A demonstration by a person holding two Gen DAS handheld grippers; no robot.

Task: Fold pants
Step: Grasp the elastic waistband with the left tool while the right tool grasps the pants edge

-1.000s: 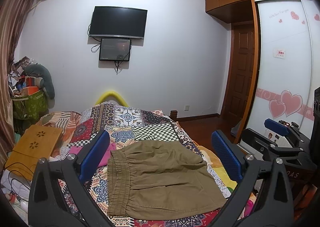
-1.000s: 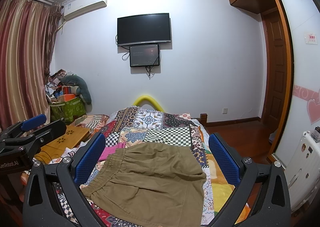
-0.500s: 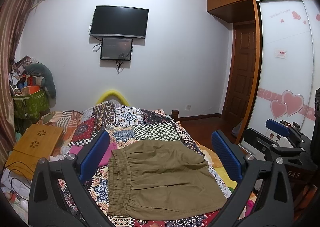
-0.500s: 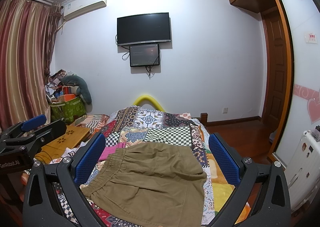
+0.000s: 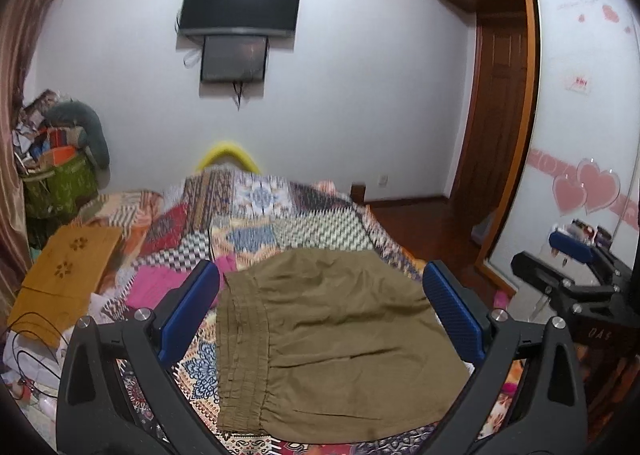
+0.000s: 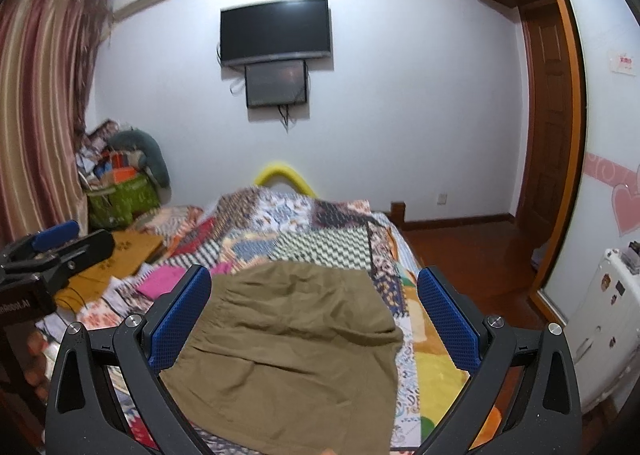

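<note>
The olive-brown pants lie flat on the patchwork quilt at the near end of the bed, already folded into a compact rectangle, with the gathered elastic waistband running down the left edge in the left wrist view. The cloth shows soft creases, and both views are somewhat blurred, so finer seams cannot be made out. The left gripper hangs above the pants with its blue-padded fingers spread wide to either side of the fabric, touching nothing. The right gripper is likewise held over the pants, its jaws wide apart and empty. A pink cloth lies on the quilt just beside the waistband corner. Further left sits a wooden lap tray with flower cutouts, and beyond it a green bag stuffed with clutter. On the far wall hang a dark television and a smaller screen beneath it.
</note>
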